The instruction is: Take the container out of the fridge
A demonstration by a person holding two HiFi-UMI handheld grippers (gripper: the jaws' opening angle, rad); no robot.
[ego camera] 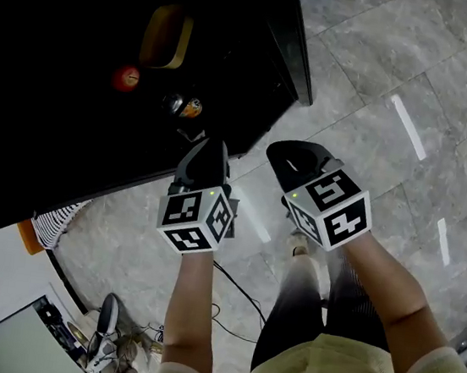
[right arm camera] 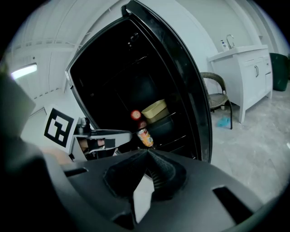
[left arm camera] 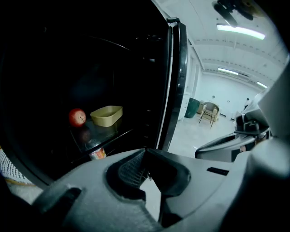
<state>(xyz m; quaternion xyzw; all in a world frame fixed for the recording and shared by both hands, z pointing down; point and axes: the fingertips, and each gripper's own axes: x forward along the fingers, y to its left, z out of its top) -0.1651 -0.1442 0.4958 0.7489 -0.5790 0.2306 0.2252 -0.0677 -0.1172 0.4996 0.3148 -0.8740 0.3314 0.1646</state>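
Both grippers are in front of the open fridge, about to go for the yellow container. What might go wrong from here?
The apple sits close beside the container on the shelf; reaching in may knock it off. Both the left gripper and right gripper have jaws shut, so they must open first or they will probably just push the container back.

Floor [ego camera: 384, 82] — glossy, smooth stone tiles; container [ego camera: 166, 38] matt, probably plastic; apple [ego camera: 126, 78] smooth, shiny.

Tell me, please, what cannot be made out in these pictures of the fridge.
Inside of the yellow container: left gripper view, its own wall hides it; head view, too dark.
Label on the can: right gripper view, too small and blurred.
Upper shelves of the fridge: all views, too dark.
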